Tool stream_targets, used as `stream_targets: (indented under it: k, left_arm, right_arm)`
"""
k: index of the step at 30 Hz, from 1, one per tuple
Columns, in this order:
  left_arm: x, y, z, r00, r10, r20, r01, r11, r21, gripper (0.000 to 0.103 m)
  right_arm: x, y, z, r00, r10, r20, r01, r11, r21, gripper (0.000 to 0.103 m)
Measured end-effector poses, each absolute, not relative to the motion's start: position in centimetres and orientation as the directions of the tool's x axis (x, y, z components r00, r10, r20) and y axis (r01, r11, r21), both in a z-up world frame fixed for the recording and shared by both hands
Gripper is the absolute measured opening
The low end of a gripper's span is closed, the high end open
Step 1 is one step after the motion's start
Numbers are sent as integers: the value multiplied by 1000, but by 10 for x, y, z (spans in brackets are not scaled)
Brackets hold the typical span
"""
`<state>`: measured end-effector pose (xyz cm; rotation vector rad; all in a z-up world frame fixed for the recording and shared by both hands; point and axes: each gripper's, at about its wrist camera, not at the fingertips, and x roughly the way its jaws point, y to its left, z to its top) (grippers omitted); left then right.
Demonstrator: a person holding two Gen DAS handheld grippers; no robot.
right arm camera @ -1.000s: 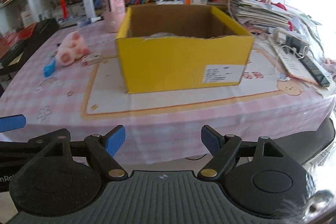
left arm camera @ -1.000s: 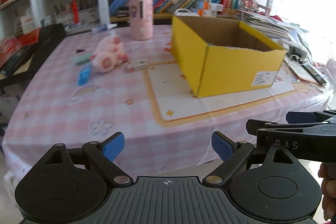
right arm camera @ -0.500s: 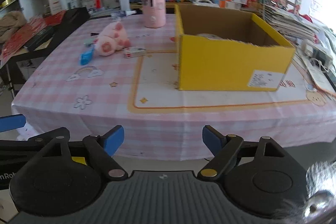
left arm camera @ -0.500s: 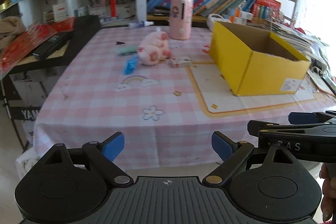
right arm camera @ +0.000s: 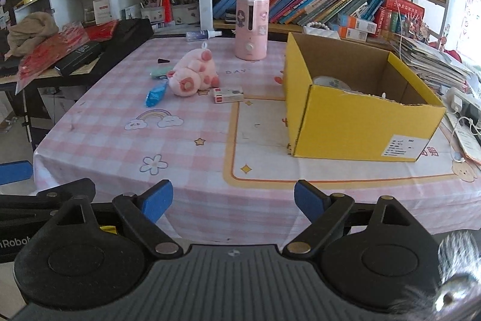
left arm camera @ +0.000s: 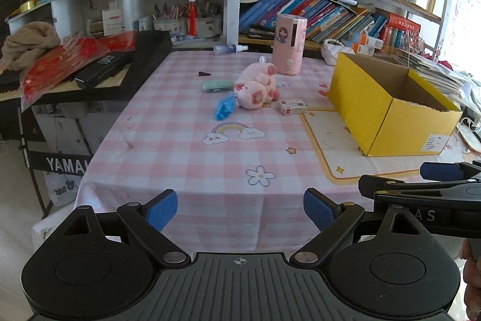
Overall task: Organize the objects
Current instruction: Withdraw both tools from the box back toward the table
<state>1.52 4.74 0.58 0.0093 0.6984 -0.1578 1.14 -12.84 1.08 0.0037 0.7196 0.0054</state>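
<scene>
Hanging short of the near edge of the bench, a pink-checked cloth-covered one, with the left claw released wide and gripping nothing. Widening the jaws of the right claw at this moment, likewise with nothing between them.

Reading the step in hand, most likely, as the reach toward the loose things waiting to be sorted. Facing, from the left wrist view, the pink plush pig toy at about 12 o'clock, well apart from both claws. Noting the crinkled blue plastic packet just beside it at its 8 o'clock, the small white-and-red card carton at its 4 o'clock, the mint-green oblong case at its 9 o'clock, and the tall pink cylindrical humidifier near its 1 o'clock. Placing the open yellow cardboard box, probably the destination, at 2 o'clock, with something white and round already lying inside.

Doing it well, as a judgement only:
- Picking one target before advancing, since the pig, packet and carton are crowding each other.
- Keeping the jaws wide for the soft pig, closing across its body rather than a limb.
- Coming down steeply on the flat carton or packet, avoiding nudging neighbours.
- Clearing the box's ragged near wall when carrying anything over.
- Keeping the two claws apart, seeing how closely they are flanking each other.
</scene>
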Motion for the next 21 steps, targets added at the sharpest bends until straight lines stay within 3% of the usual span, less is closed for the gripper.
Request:
stream_targets:
  k: [21]
  left_arm:
    - [82,63,-10,737,-93,-670,85,995,-46,93]
  right_arm:
    - [99,-114,-6,721,62,-690,-62,998,24,87]
